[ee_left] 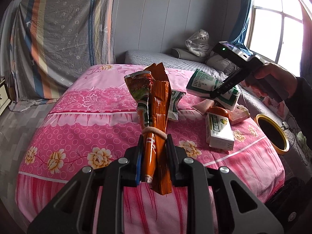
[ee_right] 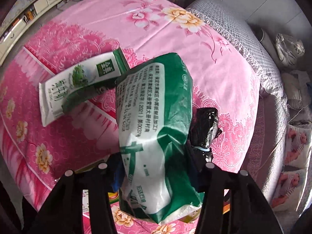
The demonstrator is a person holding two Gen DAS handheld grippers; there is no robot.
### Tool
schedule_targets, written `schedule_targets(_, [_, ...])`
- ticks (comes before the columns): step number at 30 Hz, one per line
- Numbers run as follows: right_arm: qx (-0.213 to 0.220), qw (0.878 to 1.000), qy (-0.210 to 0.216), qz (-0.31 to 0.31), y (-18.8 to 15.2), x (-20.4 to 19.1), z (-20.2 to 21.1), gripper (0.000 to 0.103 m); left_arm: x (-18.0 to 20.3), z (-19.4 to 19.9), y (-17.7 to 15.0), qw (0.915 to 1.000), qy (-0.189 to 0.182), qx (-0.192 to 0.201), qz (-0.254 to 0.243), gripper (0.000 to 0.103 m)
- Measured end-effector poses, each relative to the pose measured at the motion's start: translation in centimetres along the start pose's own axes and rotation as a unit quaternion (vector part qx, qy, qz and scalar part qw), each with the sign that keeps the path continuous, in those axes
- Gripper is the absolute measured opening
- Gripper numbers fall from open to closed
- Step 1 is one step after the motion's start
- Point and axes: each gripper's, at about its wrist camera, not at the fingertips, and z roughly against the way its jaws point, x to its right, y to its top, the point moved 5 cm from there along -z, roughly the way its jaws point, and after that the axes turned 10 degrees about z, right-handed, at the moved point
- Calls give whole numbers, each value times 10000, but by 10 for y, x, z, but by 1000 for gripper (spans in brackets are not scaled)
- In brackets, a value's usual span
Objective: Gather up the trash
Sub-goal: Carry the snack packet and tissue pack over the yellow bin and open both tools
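My left gripper [ee_left: 154,152] is shut on an orange snack wrapper bundle [ee_left: 156,107] tied with a rubber band, held above the pink bedspread [ee_left: 78,117]. My right gripper [ee_right: 156,167] is shut on a green-and-white tissue pack [ee_right: 154,128]; it also shows in the left wrist view [ee_left: 204,85], lifted above the bed, with the right gripper [ee_left: 216,93] on it. A green-and-white milk carton [ee_right: 78,85] lies on the bed beyond it. A black bag roll [ee_right: 206,128] lies to the right of the pack. A green-and-white medicine box [ee_left: 220,132] with an orange object on top lies on the bed.
A round bin with a yellow rim [ee_left: 273,132] stands at the right of the bed. A pink packet [ee_left: 237,113] and a small green-and-white wrapper [ee_left: 175,105] lie near the box. Grey quilt and pillows [ee_left: 195,58] are behind. A cabinet [ee_right: 29,11] stands far left.
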Motion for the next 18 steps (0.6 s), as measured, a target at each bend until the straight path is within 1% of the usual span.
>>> schedule_targets(2, [402,9976,529,-200,-7,6,24,49,3,3,5,9998,131,122,-20,20])
schedule_targets(4, [794,9920,930,-321,-16,4,50,49,7,5,11,9991,343,261,-36,20])
schedule_targets(6, [1174,9827,1365,-440,-30,0,74,49,13,6,17,9980,508,374,17,20])
schedule_targets(9, [1612,9674,1836,-672,-56,-2,98,49,25,7,27,9960,672,590,73,20])
schedule_targets(11, [1833,9590,1982,-866,-77,-2,108,49,36,5,34,9941,822,701,60,20])
schedule_targets(12, [1950,9546,2032,-968,-87,1,112,49,43,4,36,9939,828,725,75,20])
schedule_targets(15, [2316,9408,2120,-1277,-120,10,130,49,67,-4,43,9946,721,746,66,20])
schedule_targets(18, [2670,9300,2011,-1531,-155,25,151,49,94,-9,48,9955,533,778,-10,20])
